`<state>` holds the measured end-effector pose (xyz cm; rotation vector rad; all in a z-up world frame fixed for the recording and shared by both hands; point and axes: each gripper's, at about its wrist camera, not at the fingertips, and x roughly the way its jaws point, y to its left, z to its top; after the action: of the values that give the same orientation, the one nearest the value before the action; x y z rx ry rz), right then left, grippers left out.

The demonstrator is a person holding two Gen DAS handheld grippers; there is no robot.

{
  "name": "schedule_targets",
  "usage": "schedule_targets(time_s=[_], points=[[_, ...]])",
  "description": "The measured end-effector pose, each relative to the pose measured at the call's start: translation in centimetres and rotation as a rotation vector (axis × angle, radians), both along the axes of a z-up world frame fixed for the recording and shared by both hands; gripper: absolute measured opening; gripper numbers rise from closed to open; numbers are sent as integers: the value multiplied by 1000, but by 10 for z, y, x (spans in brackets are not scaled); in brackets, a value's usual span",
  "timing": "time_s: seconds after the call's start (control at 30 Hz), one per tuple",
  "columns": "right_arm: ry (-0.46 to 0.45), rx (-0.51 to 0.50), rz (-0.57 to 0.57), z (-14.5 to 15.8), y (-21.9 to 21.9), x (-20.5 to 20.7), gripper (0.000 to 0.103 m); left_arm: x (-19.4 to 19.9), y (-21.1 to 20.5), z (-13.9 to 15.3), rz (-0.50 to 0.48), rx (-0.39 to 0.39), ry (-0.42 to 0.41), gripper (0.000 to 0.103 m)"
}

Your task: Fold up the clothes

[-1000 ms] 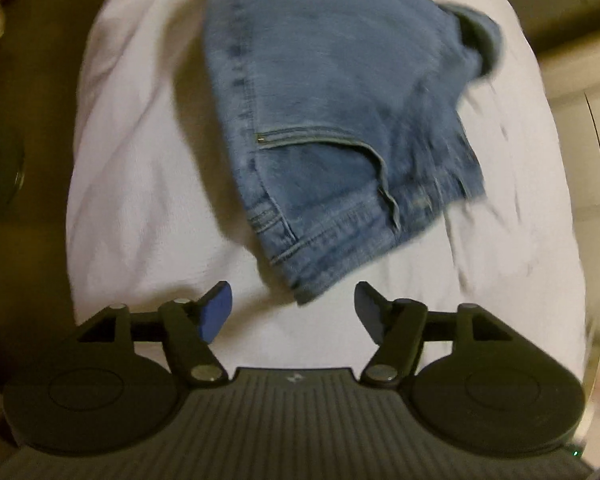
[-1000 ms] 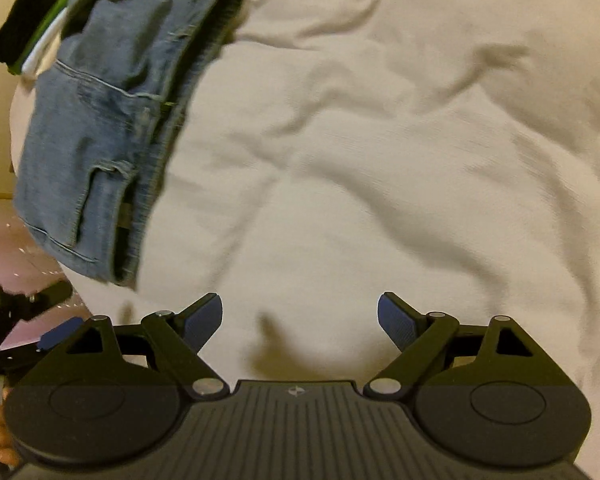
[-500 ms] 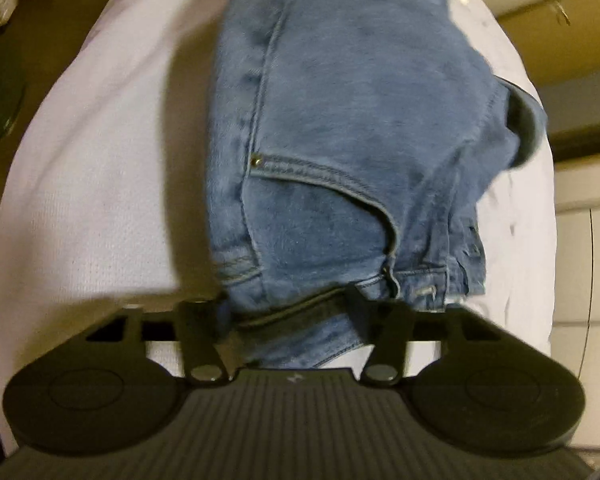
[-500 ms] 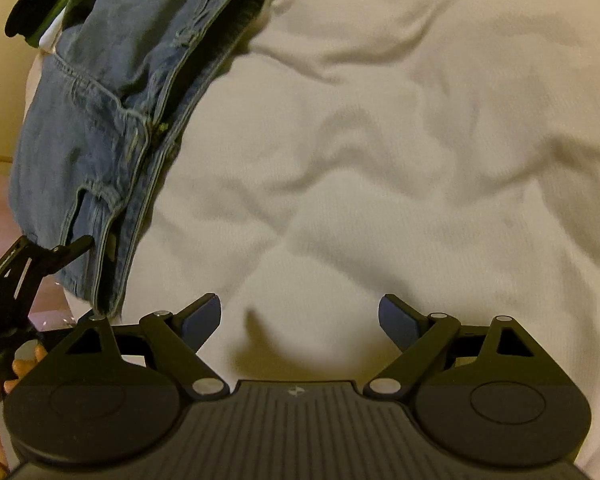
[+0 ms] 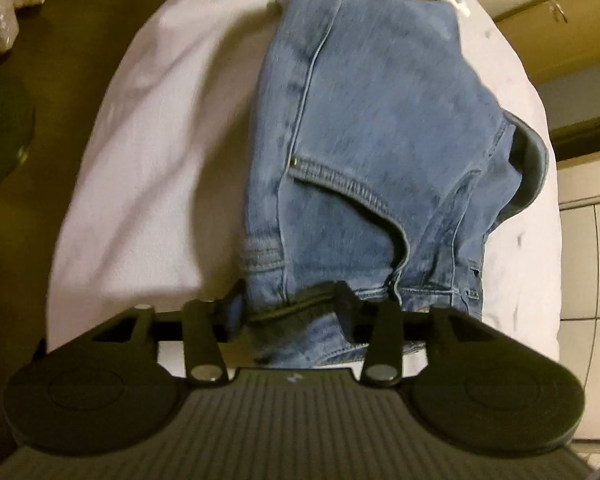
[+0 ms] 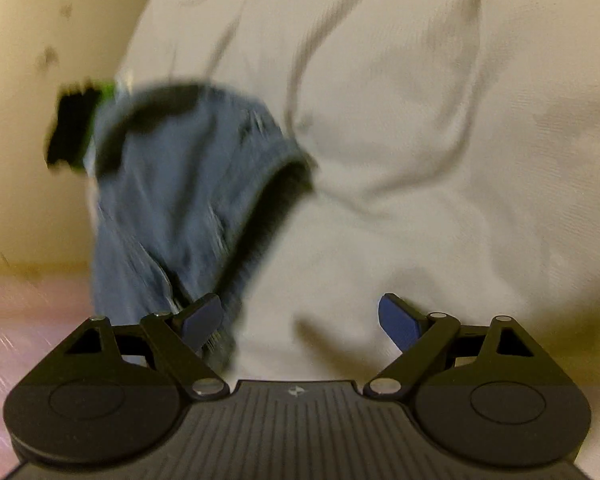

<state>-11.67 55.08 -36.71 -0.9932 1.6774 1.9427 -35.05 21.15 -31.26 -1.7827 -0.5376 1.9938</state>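
A big white bed (image 5: 148, 168) with a soft, wrinkly cover holds a pair of blue jeans (image 5: 372, 128). The jeans lie bunched near one edge of the bed, doubled over, with the waistband end toward the left hand-held gripper (image 5: 290, 310). That gripper has closed its fingers on the thick waistband corner. The right hand-held gripper (image 6: 300, 320) is spread wide with nothing in it, low beside the jeans (this view is very blurry). To do this step well, I think the left one should grip tight, since denim is heavy and stiff, and the right one should catch the far edge so the cloth lifts flat. Past the jeans sits something small, black and green (image 6: 74, 128).
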Motion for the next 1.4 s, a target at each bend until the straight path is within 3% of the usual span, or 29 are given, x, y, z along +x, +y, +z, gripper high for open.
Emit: schedule_targets(time_s=[0.07, 0.1, 0.13, 0.2, 0.3, 0.4, 0.5, 0.6, 0.63, 0.77, 0.9, 1.0, 1.07, 1.1, 1.17, 1.23, 1.4], points=[[32, -15, -41, -9, 7, -6, 88, 2, 4, -3, -8, -1, -4, 43], [48, -22, -61, -13, 11, -9, 88, 1, 5, -4, -14, -1, 0, 38], [63, -30, -82, -17, 15, -12, 89, 0, 4, -4, -20, 2, 9, 25], [95, -45, -123, -26, 22, -18, 84, -3, -2, -6, -18, 23, 4, 20], [143, -67, -184, -38, 33, -28, 76, -7, -5, -16, -10, 43, -33, 24], [190, -90, -246, -51, 45, -37, 72, -6, -3, -24, -7, 47, -54, 38], [201, -105, -261, -61, 49, -52, 58, -6, 4, -32, -12, 46, -64, 43], [204, -100, -254, -66, 51, -67, 34, -10, 3, -24, -48, 76, -58, 11], [202, -76, -232, -62, 52, -72, 23, -11, -1, -22, -55, 94, -60, 11], [241, -4, -197, -31, 48, -67, 21, -13, -17, -22, -44, 143, -92, 16], [189, -16, -187, -35, 44, -60, 23, -18, -5, -44, -9, 118, -102, 31], [139, -61, -207, -52, 47, -67, 38, -20, 7, -42, -41, 81, -54, 31], [105, -43, -188, -54, 48, -77, 41, -17, 14, -32, -90, 38, -1, 27], [90, -31, -176, -54, 48, -82, 41, -16, 17, -26, -115, 17, 23, 18], [83, -18, -173, -47, 47, -84, 26, -14, 20, -12, -157, -14, 59, 13], [81, -7, -175, -38, 46, -83, 23, -12, 21, 5, -182, -21, 83, 12], [140, 52, -166, 17, 35, -57, 21, -4, 13, 70, -267, 107, 164, 11]])
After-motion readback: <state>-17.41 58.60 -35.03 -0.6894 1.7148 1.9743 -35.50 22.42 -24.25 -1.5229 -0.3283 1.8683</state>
